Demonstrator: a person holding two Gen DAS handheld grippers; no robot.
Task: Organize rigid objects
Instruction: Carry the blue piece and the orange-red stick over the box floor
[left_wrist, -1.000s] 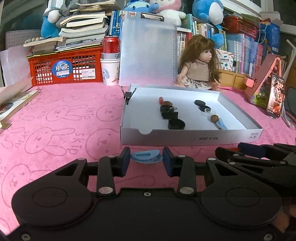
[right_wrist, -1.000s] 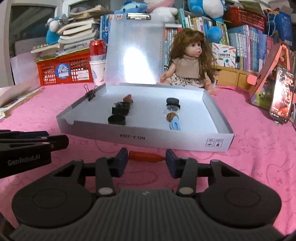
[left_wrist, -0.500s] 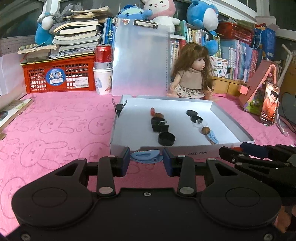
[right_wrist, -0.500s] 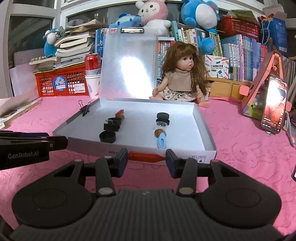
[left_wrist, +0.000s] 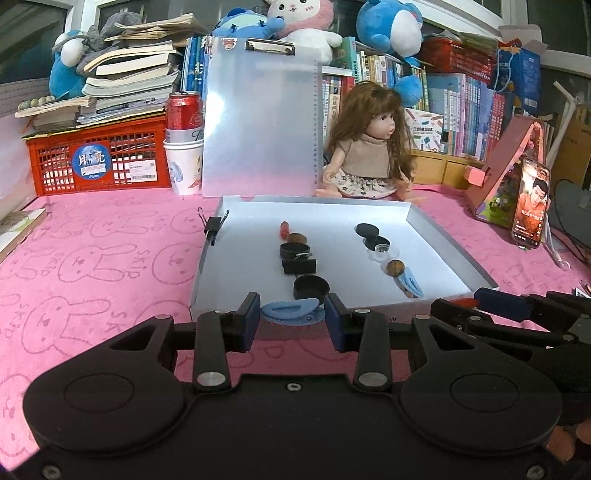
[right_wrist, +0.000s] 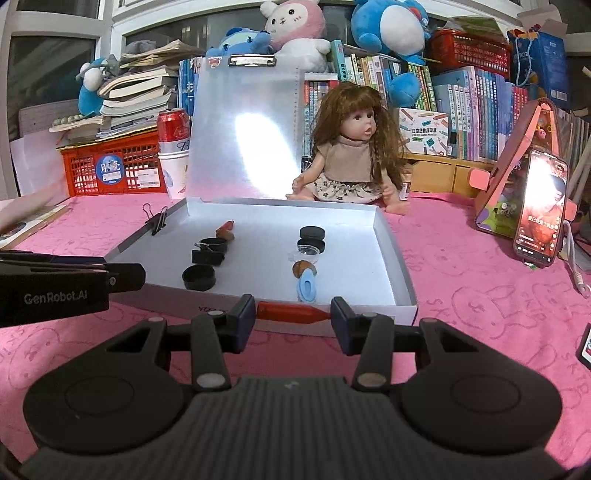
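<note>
A small light-blue plastic clip (left_wrist: 290, 311) is pinched endwise in the left claw (left_wrist: 290, 320), and a slim red-orange plastic stick (right_wrist: 293, 311) in the right claw (right_wrist: 293, 320), both held at the near wall of the shallow white cardboard tray (right_wrist: 397, 254). Both are judged light, stiff and smooth, best gripped at the ends. Only in the right view is the tray's near right corner shown.

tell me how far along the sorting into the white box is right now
Done: two rows already lie in the white box, one ending in a black cap, the other in a blue clip. In hand: the left hand-held gripper is shut on a blue clip piece, the right hand-held gripper on a red-orange stick. Left: placing both in the box.
</note>
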